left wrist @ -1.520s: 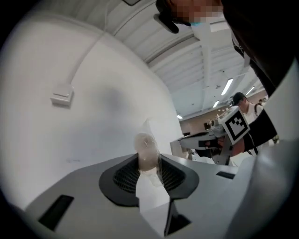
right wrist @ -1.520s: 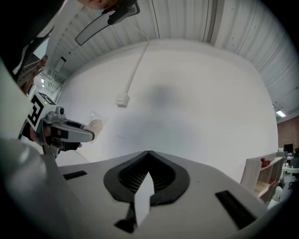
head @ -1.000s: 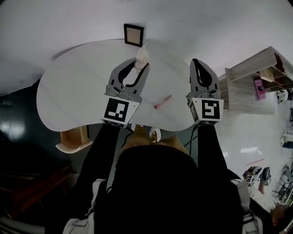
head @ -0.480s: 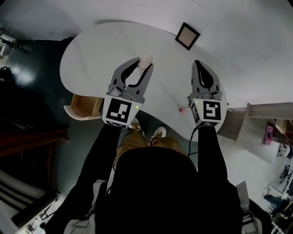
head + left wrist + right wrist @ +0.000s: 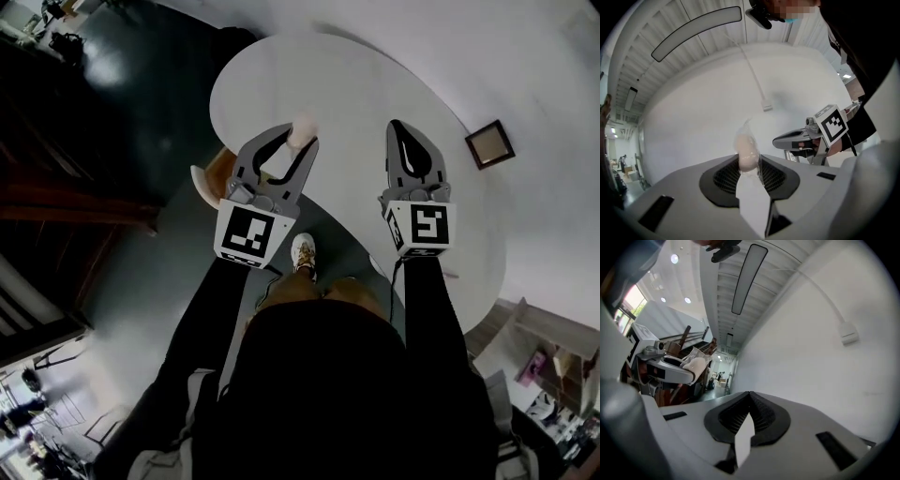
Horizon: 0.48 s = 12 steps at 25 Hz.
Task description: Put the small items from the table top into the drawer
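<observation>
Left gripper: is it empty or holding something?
Holding something. The left gripper has its jaws shut on a small pale wrapped item that sticks out past their tips.

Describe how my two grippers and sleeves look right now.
The left gripper and right gripper both have pale grey tapered jaws lined with black ribbed pads. Each carries a white cube printed with a black square marker at its base. The person's sleeves are long and black.
</observation>
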Tool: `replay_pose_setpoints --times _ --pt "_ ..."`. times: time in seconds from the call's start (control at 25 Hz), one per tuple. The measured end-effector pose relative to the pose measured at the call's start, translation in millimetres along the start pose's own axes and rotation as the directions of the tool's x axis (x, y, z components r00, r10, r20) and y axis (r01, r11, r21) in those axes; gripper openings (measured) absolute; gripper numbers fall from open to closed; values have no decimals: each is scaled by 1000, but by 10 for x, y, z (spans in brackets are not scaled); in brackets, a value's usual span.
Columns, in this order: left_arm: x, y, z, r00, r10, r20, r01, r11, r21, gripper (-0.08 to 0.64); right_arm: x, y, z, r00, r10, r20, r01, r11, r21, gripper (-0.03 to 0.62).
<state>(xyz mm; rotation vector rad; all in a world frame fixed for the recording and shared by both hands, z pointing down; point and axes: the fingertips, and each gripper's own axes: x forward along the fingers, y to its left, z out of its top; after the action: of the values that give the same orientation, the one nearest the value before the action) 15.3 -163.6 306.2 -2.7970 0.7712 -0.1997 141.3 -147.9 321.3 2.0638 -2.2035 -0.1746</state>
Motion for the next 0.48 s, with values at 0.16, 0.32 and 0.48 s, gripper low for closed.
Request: replay_pose_setpoints --times 0.16,0.32,0.48 --pt "-271 555 -203 996 80 -28 -80 997 18 115 532 548 104 994 104 27 -103 994 -31 23" --pt "-538 1026 -378 987 151 -49 -150 988 36 115 990 1104 162 978 202 53 -201 979 -28 23" --pt "-867 1494 -562 968 239 -72 -237 971 39 117 1382 1727 277 946 314 78 -311 949 -45 23"
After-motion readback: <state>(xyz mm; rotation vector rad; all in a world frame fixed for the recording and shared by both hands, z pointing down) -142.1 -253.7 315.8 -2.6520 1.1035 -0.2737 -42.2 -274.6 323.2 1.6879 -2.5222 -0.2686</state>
